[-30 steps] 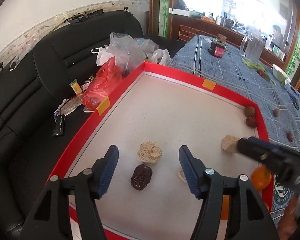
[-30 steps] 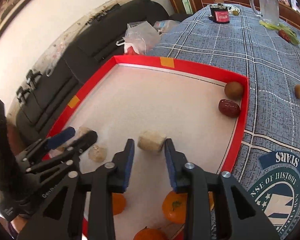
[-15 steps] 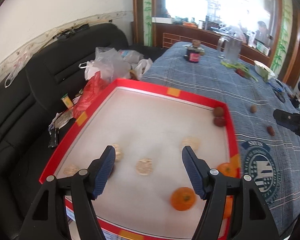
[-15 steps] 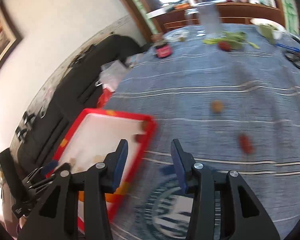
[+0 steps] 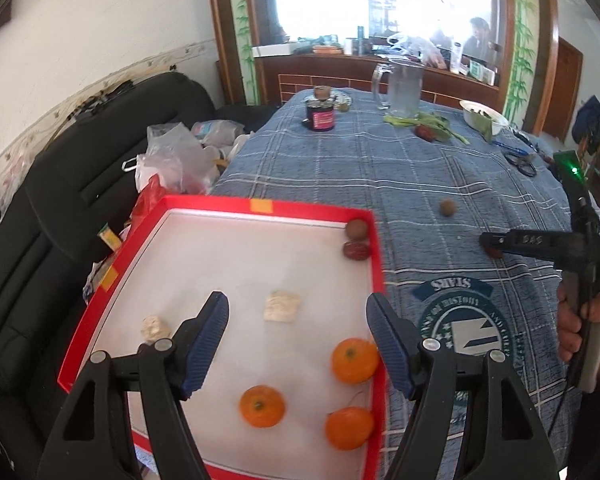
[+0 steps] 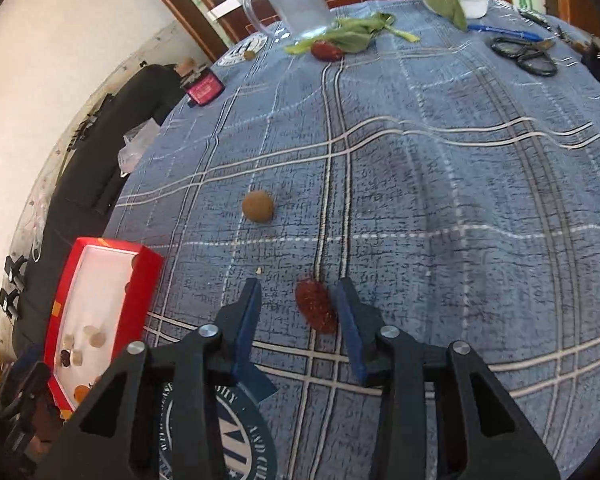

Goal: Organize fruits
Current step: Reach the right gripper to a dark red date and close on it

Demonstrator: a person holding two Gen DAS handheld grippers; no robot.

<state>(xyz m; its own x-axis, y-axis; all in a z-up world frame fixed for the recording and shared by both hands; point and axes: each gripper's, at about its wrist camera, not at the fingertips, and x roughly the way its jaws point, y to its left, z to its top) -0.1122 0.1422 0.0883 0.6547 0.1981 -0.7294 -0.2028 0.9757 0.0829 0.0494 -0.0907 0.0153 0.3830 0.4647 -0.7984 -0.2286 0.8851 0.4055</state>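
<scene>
A red tray (image 5: 374, 264) with a white floor holds three oranges (image 5: 355, 360), beige chunks (image 5: 282, 306), a brown round fruit (image 5: 357, 228) and a red date (image 5: 356, 250). My left gripper (image 5: 296, 320) hangs open above the tray's near part with nothing between its fingers. My right gripper (image 6: 298, 300) is low over the blue plaid cloth and its jaws are closing around a second red date (image 6: 316, 306). That date lies close to the right pad, apart from the left one. Another brown round fruit (image 6: 258, 206) sits on the cloth beyond it. In the left wrist view the right gripper (image 5: 486, 240) reaches in from the right.
At the table's far end stand a glass jug (image 5: 404, 88), a dark jar (image 5: 320, 116), a white bowl (image 5: 484, 116), greens with a third date (image 6: 326, 50) and scissors (image 6: 524, 54). A black sofa (image 5: 60, 208) with plastic bags (image 5: 172, 160) runs along the left of the tray.
My right gripper left the tray and swung right over the cloth to the date, its jaws narrowing. My left gripper pulled back from the tray, so the oranges came into view.
</scene>
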